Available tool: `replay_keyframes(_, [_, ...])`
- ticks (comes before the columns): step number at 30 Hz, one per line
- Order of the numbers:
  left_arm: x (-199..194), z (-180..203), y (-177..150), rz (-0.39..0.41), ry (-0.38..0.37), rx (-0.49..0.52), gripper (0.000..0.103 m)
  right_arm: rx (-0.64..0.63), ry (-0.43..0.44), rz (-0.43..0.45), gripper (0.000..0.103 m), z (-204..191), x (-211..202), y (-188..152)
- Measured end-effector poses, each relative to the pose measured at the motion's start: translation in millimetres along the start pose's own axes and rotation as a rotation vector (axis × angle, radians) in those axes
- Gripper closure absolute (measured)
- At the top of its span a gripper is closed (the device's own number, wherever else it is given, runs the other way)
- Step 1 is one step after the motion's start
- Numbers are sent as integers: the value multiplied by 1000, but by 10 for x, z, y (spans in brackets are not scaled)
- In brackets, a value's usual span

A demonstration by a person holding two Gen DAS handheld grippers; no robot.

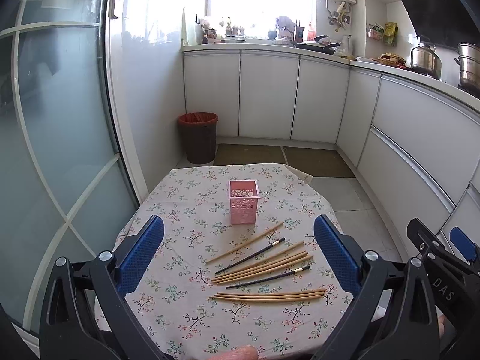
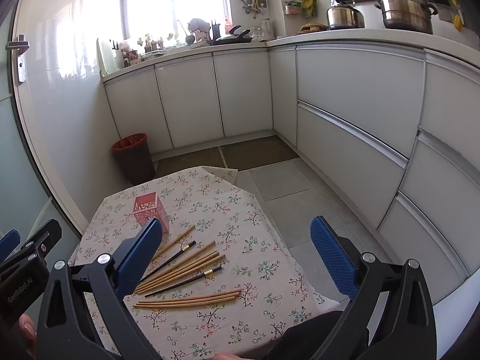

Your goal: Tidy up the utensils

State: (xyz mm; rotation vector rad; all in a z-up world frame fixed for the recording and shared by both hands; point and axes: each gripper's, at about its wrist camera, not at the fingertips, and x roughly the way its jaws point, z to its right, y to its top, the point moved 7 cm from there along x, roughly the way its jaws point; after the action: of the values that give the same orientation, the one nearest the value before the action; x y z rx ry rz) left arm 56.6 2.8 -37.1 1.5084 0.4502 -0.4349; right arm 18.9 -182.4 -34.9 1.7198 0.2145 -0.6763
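Hovering above a flowered tablecloth [image 1: 186,315], two spread tongs wait over loose chopsticks that have yet to be sorted.

Both the left gripper [image 1: 239,253] and the right gripper [image 2: 237,252] stand fully spread and pinch nothing, tilted down toward the table, apparently so either can drop onto a stick. Nearest the left gripper's tips, between its blue pads, lies a bundle of bamboo chopsticks [image 1: 270,296] side by side; just beyond it a black chopstick [image 1: 268,277], then a fanned bamboo group [image 1: 264,267] crossed by a second black chopstick [image 1: 250,256]. Farther ahead, upright and empty, the pink perforated holder [image 1: 243,205] looks to be the intended destination, set within easy reach. Well beyond the table's far edge stands a dark bin [image 1: 198,138] against white cabinets [image 1: 270,96].
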Motion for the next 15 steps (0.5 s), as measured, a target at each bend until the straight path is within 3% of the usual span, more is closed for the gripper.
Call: replay_keyframes(15, [30,-42,5,-5,3,-6,7,2,3,-4,7,-3,8,-23])
